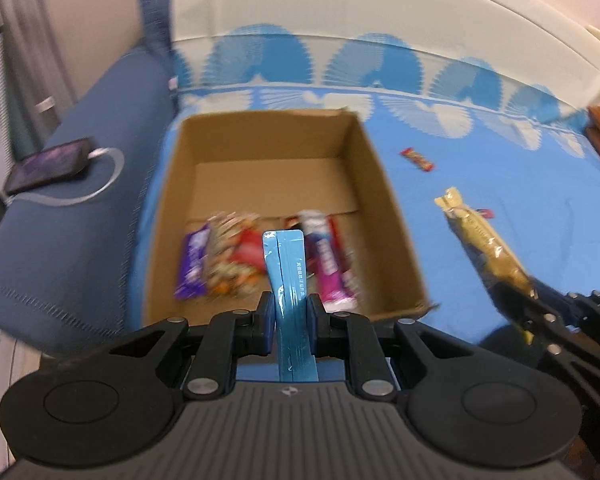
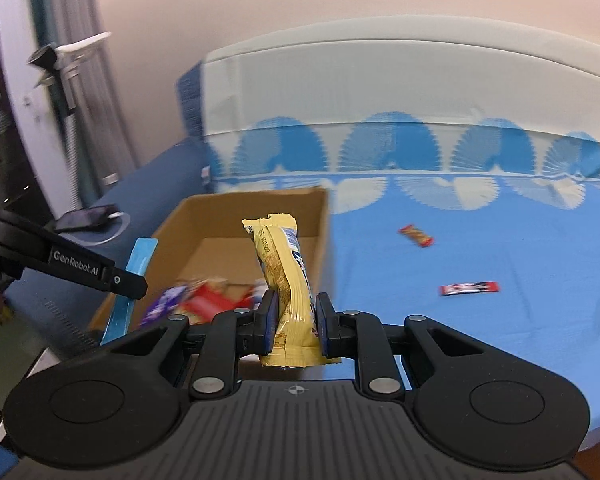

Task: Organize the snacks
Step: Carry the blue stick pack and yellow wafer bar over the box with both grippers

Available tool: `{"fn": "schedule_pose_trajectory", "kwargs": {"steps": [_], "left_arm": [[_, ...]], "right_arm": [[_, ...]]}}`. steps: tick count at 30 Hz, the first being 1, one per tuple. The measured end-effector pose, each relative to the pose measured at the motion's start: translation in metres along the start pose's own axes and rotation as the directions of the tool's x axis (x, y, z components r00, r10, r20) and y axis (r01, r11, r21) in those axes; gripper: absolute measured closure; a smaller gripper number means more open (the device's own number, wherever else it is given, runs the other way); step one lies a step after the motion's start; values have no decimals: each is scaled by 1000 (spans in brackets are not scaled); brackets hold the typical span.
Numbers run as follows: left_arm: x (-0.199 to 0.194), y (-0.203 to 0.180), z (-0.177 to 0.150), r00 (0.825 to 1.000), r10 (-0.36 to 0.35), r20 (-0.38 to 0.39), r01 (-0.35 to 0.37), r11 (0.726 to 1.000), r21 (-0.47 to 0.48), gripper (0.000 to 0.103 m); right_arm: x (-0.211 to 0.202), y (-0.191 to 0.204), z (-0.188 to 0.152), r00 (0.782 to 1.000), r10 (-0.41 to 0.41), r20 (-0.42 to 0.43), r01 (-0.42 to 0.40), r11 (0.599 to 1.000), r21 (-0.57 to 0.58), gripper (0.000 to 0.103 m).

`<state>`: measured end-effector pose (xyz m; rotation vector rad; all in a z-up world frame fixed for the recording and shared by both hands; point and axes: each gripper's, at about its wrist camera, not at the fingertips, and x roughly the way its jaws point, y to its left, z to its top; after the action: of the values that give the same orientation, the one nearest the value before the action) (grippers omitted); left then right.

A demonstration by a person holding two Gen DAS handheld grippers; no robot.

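Observation:
My left gripper point(image 1: 288, 308) is shut on a thin blue snack packet point(image 1: 286, 264), held over the near side of an open cardboard box point(image 1: 376, 168) on a blue patterned bedspread. Several wrapped snacks point(image 1: 228, 260) lie blurred in the box's near half. My right gripper point(image 2: 296, 320) is shut on a yellow snack bar point(image 2: 286, 280), just right of the box's near corner; the same bar point(image 1: 484, 244) shows at right in the left wrist view. The left gripper point(image 2: 116, 280) with its blue packet point(image 2: 138, 264) shows at left in the right wrist view, beside the cardboard box point(image 2: 324, 220).
A small red-and-gold candy point(image 1: 418, 159) and a flat red-and-black bar point(image 2: 469, 288) lie loose on the bedspread right of the box. A phone point(image 1: 50, 164) with a white cable rests on the dark blue cushion at left. A white headboard point(image 1: 380, 8) runs along the back.

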<state>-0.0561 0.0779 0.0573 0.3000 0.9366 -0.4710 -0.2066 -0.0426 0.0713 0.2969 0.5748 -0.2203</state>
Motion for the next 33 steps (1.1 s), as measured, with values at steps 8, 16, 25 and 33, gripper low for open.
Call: {"fn": "schedule_pose_trajectory", "kwargs": {"steps": [8, 16, 25, 33], "left_arm": [[-16, 30, -36, 1000, 2, 22, 0, 998, -56, 85], [-23, 38, -40, 999, -22, 48, 25, 997, -75, 85], [-22, 40, -39, 998, -23, 52, 27, 996, -82, 85], [-21, 36, -38, 999, -18, 51, 22, 997, -76, 85]], "right_arm": [[-13, 48, -6, 999, 39, -30, -43, 989, -142, 81], [-19, 62, -7, 999, 26, -32, -32, 983, -181, 81], [-18, 62, -9, 999, 27, -40, -34, 981, -190, 81], [-14, 60, -9, 998, 28, -49, -36, 984, -174, 81]]}}
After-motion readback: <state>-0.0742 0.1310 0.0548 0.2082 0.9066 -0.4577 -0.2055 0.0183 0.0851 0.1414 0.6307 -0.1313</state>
